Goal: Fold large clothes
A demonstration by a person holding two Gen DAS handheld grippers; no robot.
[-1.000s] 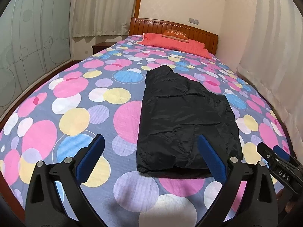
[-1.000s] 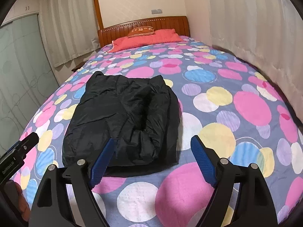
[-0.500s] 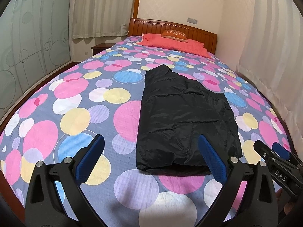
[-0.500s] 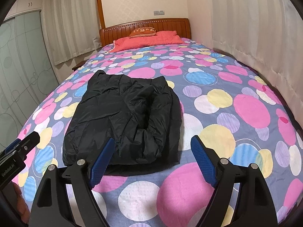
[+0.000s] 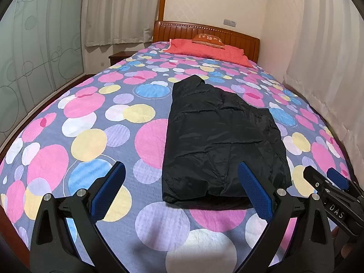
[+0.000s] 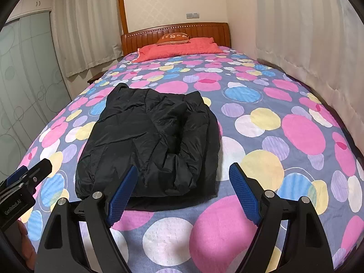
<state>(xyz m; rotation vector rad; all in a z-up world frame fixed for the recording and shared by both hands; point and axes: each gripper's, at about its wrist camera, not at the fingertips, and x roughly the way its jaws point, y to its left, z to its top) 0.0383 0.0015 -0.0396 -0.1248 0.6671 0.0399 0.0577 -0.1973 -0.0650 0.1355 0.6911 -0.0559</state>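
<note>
Right wrist: hand-held gripper (image 6: 183, 175) agape above jacket (image 6: 150, 141)

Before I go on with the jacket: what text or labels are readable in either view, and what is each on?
"DAS": on the right gripper, seen from the left wrist.
"GenRobot.AI": on the left gripper, seen from the right wrist.
Orange cushion by the headboard: pale lettering, too blurred to read.
Black jacket: no visible label.

I see one black puffer jacket (image 5: 218, 136) lying flat on the bed (image 5: 91, 118), folded lengthwise into a long bundle. Its shiny quilted fabric is creased, one sleeve tucked over the top. Its near end lies close to the foot edge, roughly midway across.
</note>
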